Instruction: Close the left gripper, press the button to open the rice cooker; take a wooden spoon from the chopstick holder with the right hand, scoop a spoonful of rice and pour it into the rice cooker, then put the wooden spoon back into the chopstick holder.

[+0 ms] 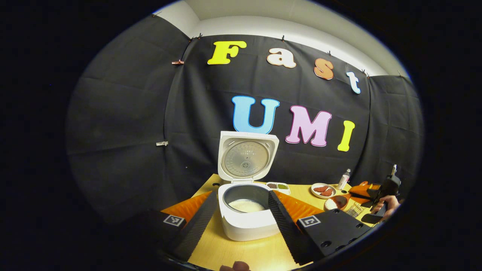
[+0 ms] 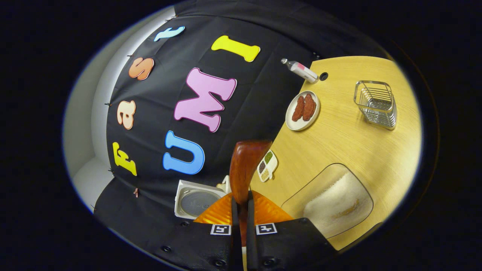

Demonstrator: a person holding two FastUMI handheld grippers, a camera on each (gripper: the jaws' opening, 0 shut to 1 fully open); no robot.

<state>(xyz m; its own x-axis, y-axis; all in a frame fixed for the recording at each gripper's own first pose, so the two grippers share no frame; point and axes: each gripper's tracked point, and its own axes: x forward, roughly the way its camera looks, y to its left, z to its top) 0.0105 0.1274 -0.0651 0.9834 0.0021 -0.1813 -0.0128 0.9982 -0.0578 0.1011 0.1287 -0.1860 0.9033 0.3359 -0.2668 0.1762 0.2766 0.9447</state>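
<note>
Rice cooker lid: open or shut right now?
Open. In the left gripper view the lid stands upright behind the rice cooker, its inner plate facing the camera, with rice visible inside.

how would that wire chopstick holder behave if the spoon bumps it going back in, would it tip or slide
The chopstick holder is open thin wire and looks empty, so it is probably light for its size and may skid on the smooth wooden table. It stands free with nothing bracing it, so a sideways knock from the wooden spoon, clamped in the right gripper, could tip it.
</note>
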